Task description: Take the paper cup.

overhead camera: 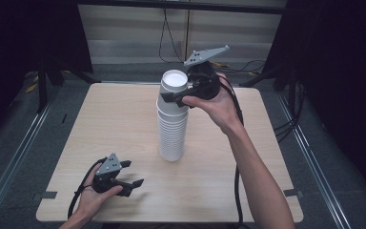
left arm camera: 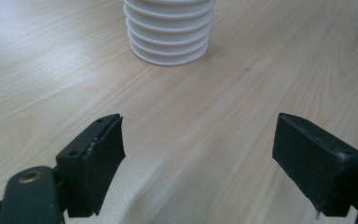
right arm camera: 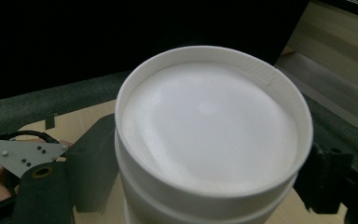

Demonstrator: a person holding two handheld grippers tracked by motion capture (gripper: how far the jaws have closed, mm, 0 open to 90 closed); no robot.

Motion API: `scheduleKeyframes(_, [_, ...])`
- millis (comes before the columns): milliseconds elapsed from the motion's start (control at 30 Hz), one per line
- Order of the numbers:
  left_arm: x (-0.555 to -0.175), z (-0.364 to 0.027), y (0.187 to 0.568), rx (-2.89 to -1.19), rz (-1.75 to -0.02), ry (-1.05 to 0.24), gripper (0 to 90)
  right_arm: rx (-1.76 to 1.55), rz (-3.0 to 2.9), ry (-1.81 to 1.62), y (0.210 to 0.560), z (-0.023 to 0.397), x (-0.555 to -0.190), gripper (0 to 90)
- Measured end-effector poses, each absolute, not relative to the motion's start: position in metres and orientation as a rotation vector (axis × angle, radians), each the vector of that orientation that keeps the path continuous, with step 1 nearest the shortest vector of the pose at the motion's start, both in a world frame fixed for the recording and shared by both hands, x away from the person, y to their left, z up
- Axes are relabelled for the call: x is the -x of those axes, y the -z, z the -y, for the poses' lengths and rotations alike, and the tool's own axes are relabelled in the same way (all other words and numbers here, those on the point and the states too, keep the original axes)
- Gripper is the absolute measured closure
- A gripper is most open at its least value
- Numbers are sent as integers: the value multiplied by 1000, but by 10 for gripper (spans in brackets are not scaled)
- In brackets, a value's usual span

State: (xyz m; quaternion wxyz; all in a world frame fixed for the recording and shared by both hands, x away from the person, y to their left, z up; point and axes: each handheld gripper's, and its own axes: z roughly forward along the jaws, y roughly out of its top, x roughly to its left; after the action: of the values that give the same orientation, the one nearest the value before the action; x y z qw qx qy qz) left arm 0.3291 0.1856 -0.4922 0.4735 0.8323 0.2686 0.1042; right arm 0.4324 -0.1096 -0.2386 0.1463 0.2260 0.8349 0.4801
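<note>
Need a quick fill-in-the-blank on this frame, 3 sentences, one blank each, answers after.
1. The right gripper has its jaws around the ___ cup of the stack of white cups.
2. The left gripper rests low over the table with its jaws ___.
3. The stack stands ___ on the table.

Missing words: top; open; upright

Light wood worktop point(overhead camera: 114, 124) on grey carpet floor point(overhead camera: 9, 143), metal floor rails point(overhead camera: 14, 162) along both sides, black curtains point(overhead camera: 24, 33) left and right, pale panelled wall point(overhead camera: 133, 33) behind with hanging cables point(overhead camera: 167, 33).
</note>
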Motion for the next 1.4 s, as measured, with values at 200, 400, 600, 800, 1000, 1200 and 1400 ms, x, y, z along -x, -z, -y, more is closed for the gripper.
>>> scheduleKeyframes(200, [-328, -186, 492, -2028, -661, -258, 166, -650, -2366, -1444, 235, 113, -430, 203])
scheduleKeyframes(400, [-329, -185, 492, -2034, -658, -258, 166, -642, -2337, -1498, 233, 117, -430, 203])
scheduleKeyframes(600, [-329, -185, 492, -2033, -659, -256, 166, -633, -2311, -1548, 229, 120, -427, 205])
scheduleKeyframes(800, [-328, -185, 492, -2033, -655, -257, 166, -623, -2281, -1609, 223, 125, -425, 206])
scheduleKeyframes(1000, [-328, -185, 491, -2035, -656, -258, 166, -606, -2235, -1658, 218, 126, -423, 207])
scheduleKeyframes(1200, [-329, -185, 492, -2036, -657, -255, 166, -623, -2210, -1713, 217, 131, -423, 207])
scheduleKeyframes(1400, [-328, -185, 492, -2033, -661, -257, 166, -611, -2172, -1740, 214, 132, -421, 208])
